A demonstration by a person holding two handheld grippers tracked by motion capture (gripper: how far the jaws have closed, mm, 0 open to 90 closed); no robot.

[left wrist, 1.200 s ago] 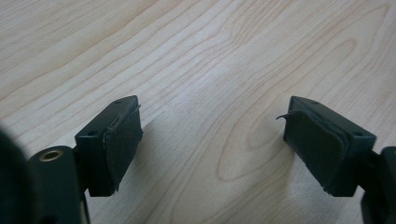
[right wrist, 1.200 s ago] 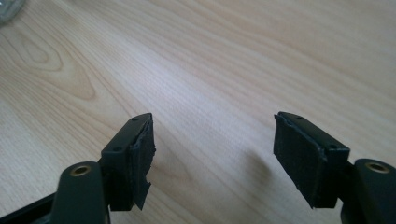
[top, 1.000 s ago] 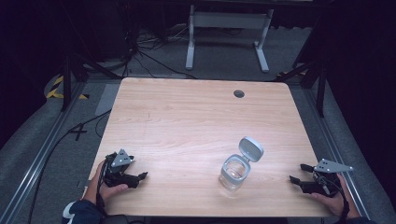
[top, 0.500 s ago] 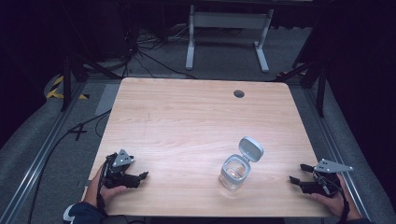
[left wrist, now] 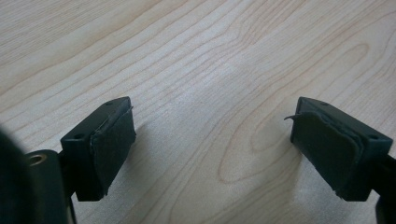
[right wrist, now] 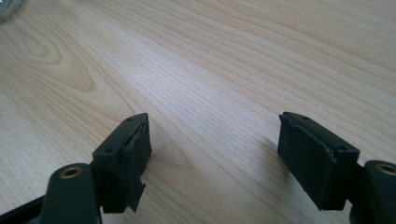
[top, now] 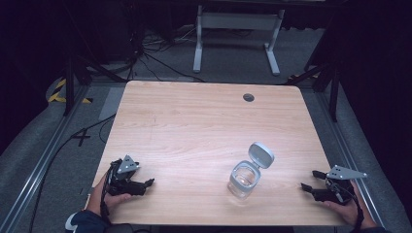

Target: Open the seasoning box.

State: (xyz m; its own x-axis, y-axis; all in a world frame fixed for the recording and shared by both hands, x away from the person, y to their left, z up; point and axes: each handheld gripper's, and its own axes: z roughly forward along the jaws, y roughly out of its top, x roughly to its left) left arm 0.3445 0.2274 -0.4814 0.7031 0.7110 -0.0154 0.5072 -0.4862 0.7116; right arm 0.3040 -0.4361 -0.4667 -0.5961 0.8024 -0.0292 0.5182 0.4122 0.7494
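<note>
While standing upright on the wooden table (top: 194,126), near its front edge and right of centre, showing as a clear glass jar (top: 243,179) with a grey hinged lid (top: 261,155) flipped open and leaning back toward the far side. Sitting free of both grippers, well apart from the left one and nearer to the right one. Appearing empty, so far as the high view allows judging.

Resting at the front right corner of the table: right gripper (top: 311,180), held in the person's right hand (top: 346,208), pointing left toward the jar. Standing wide apart with nothing between, both jaws, as seen in the right gripper view (right wrist: 212,154); bare wood grain lying between the black pads (right wrist: 135,154). Catching a sliver of the glass jar at the top left corner of that view (right wrist: 7,7).

Resting at the front left corner: left gripper (top: 148,183), held in the person's left hand (top: 109,196), pointing right across the table. Standing wide apart likewise, gripping nothing, per the left gripper view (left wrist: 212,140); pads (left wrist: 112,144) hovering just above plain tabletop.

Lying beyond the jar near the far edge: a small round grommet hole (top: 248,97). Standing behind the table on the grey floor: a white metal stand (top: 236,29).
</note>
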